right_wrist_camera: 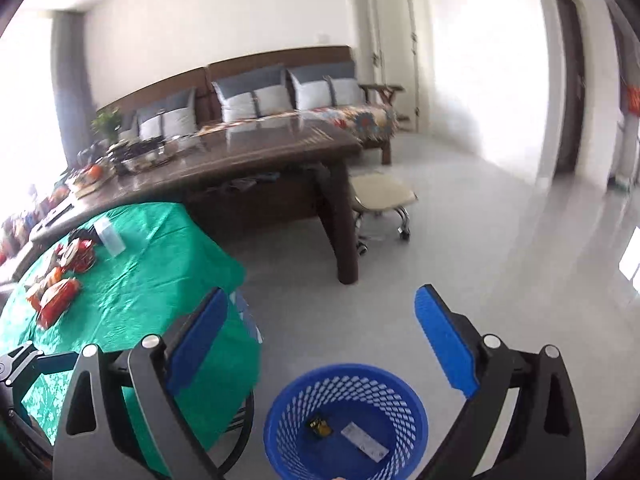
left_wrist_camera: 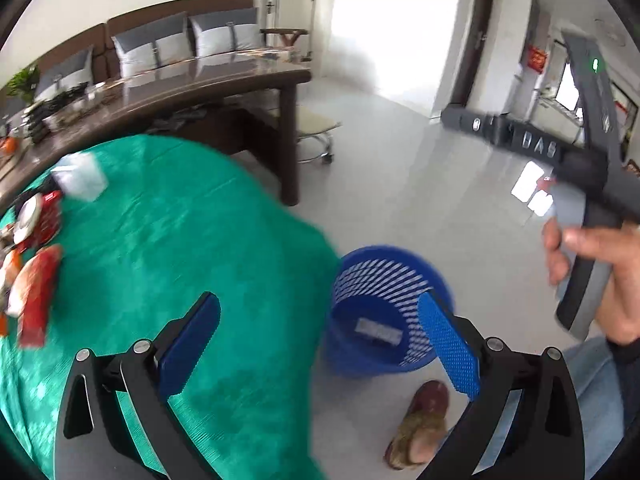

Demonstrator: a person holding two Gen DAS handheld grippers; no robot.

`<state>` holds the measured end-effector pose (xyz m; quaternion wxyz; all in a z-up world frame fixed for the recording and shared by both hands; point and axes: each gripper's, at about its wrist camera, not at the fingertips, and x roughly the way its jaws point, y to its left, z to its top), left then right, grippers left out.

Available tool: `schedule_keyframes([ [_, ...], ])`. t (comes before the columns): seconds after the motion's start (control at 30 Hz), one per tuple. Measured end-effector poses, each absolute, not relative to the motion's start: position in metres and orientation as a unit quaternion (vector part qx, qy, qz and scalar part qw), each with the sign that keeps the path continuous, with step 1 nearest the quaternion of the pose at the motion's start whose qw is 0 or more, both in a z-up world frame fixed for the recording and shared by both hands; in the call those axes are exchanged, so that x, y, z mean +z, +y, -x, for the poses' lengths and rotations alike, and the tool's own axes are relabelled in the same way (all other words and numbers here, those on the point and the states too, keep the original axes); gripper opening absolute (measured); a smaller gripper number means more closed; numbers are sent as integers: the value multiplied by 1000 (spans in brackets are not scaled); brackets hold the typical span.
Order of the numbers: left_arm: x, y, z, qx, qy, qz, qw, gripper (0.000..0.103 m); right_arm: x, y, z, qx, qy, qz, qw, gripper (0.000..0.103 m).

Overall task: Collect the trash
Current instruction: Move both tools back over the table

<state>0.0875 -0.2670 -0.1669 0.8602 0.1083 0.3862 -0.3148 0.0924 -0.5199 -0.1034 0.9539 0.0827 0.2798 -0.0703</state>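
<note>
Two scraps already lie in the blue basket (right_wrist_camera: 346, 420), at six o'clock below my right gripper (right_wrist_camera: 322, 344); both it and the left gripper (left_wrist_camera: 326, 344) gape empty. I'd swing toward ten o'clock for the red wrappers (right_wrist_camera: 60, 298) on the green cloth (right_wrist_camera: 160, 264), approaching low. Only the left view shows the person's hand (left_wrist_camera: 600, 276) and shoe (left_wrist_camera: 420, 424).

Daylight flooded the room from the far doorway (left_wrist_camera: 360, 20), which burned out to pure white in both views. The pale floor (left_wrist_camera: 420, 184) carried glossy window reflections at right, and the dark table top (right_wrist_camera: 280, 140) shone too. Motion blur smeared the green cloth (left_wrist_camera: 180, 240), the red wrappers (left_wrist_camera: 36, 288) and the blue basket (left_wrist_camera: 384, 312). Fisheye bending curved the walls, with black vignette at the corners.
</note>
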Motion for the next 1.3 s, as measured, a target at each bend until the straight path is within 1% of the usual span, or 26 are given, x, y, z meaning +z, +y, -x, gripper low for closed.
schedule_keyframes([
  [0.07, -170, -239, -90, -300, 395, -105, 862, 98, -98, -496, -101, -51, 283, -81, 954, 97],
  [0.2, -167, -165, -100, -241, 401, -80, 880, 98, -103, -445, -117, 10, 294, -106, 950, 97],
  [0.4, -163, -56, -134, -126, 403, -55, 905, 98, -136, -335, -145, 88, 381, -93, 916, 97],
  [0.5, -165, -19, -151, -86, 405, -62, 908, 98, -146, -300, -157, 95, 403, -70, 907, 97],
  [0.6, -173, 9, -169, -65, 419, -66, 903, 98, -154, -282, -171, 98, 422, -54, 900, 97],
  [0.77, -192, 24, -190, -68, 459, -58, 884, 98, -171, -264, -187, 99, 444, -63, 888, 97],
  [0.83, -192, 31, -187, -76, 461, -39, 884, 98, -176, -258, -188, 98, 448, -64, 886, 97],
  [0.9, -193, 31, -189, -73, 461, -46, 883, 99, -174, -256, -189, 96, 446, -61, 888, 96],
  [0.93, -193, 31, -189, -72, 461, -46, 883, 99, -171, -255, -190, 101, 442, -66, 889, 94],
  [0.97, -193, 32, -189, -73, 462, -45, 883, 99, -167, -254, -191, 110, 439, -74, 889, 88],
  [1.0, -194, 32, -190, -73, 462, -43, 883, 99, -163, -254, -191, 118, 437, -79, 888, 78],
  [1.03, -194, 31, -189, -73, 462, -44, 883, 99, -157, -251, -195, 134, 435, -88, 886, 73],
  [1.17, -194, 31, -189, -73, 462, -43, 883, 99, -146, -239, -219, 197, 444, -147, 862, 59],
  [1.23, -194, 31, -189, -73, 462, -43, 883, 99, -146, -231, -234, 212, 451, -174, 850, 56],
  [1.3, -194, 31, -189, -73, 462, -43, 883, 99, -149, -226, -248, 210, 460, -183, 843, 50],
])
